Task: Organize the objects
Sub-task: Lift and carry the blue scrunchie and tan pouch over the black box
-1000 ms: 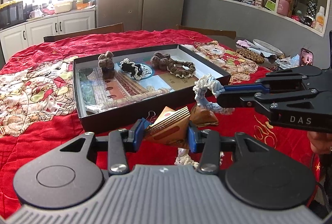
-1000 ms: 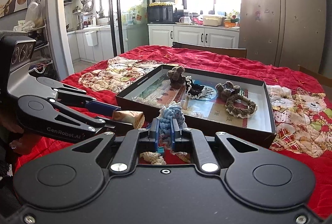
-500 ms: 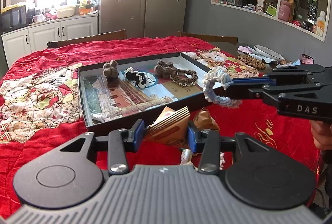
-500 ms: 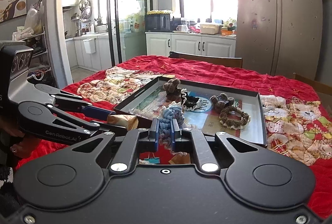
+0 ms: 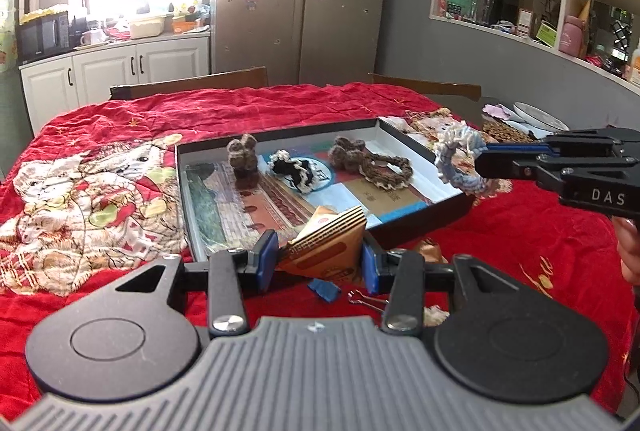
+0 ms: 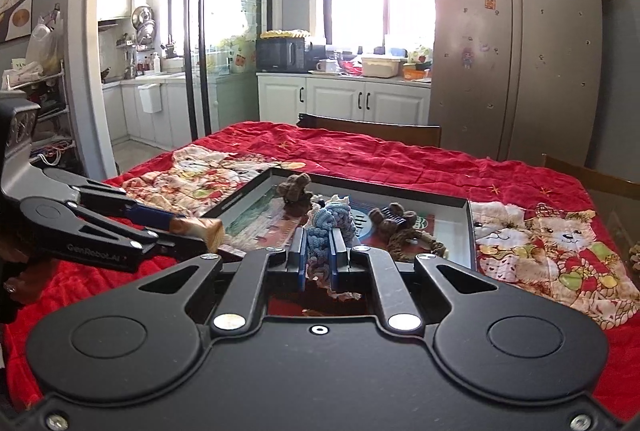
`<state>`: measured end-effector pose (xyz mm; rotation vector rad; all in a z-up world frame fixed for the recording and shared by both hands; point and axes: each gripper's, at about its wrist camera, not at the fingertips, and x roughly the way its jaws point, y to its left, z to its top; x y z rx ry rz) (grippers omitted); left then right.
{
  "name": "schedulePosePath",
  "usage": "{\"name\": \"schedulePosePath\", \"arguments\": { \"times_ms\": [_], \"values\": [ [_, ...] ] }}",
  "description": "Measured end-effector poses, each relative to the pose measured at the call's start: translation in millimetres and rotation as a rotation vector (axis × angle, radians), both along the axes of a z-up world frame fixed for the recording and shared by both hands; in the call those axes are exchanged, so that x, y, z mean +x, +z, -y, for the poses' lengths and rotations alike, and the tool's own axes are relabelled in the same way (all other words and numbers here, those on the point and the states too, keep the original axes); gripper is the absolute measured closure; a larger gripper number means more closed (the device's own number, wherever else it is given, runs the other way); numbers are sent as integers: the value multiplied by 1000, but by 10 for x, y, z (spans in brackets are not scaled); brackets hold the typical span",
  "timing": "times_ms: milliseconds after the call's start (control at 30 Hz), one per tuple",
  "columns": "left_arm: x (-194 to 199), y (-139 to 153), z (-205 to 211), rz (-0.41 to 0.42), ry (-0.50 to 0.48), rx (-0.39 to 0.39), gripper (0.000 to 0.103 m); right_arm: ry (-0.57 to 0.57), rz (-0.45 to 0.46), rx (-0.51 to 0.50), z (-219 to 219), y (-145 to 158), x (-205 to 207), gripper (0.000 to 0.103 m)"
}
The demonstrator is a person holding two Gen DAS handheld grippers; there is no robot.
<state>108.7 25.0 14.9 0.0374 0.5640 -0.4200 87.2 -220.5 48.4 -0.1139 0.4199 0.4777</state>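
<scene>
From the left wrist, the left gripper [image 5: 318, 256] stays clamped on a tan cardboard wedge packet [image 5: 329, 246], now lifted over the near wall of the shallow black box [image 5: 424, 219], its lower edge hidden. From the right wrist, the right gripper [image 6: 319, 258] still pinches a blue-white crocheted ring [image 6: 331, 221], higher than before, its bottom cut off between the fingers.

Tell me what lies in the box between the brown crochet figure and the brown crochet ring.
In the left wrist view, a black-and-cream crochet scrunchie lies between the brown crochet figure and the brown crochet ring, on the black box's printed floor.
</scene>
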Motion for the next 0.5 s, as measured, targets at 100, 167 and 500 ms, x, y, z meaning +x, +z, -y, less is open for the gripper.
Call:
{"name": "schedulePosePath", "arguments": {
  "times_ms": [100,167,500],
  "values": [
    [60,28,2,11,8,9,56,-9,-3,-11,-30,-11,104,92],
    [106,48,2,20,14,14,56,-14,-1,-20,-69,-10,164,92],
    [407,76,17,26,51,21,56,-34,16,-67,-307,-28,482,93]
  ]
}}
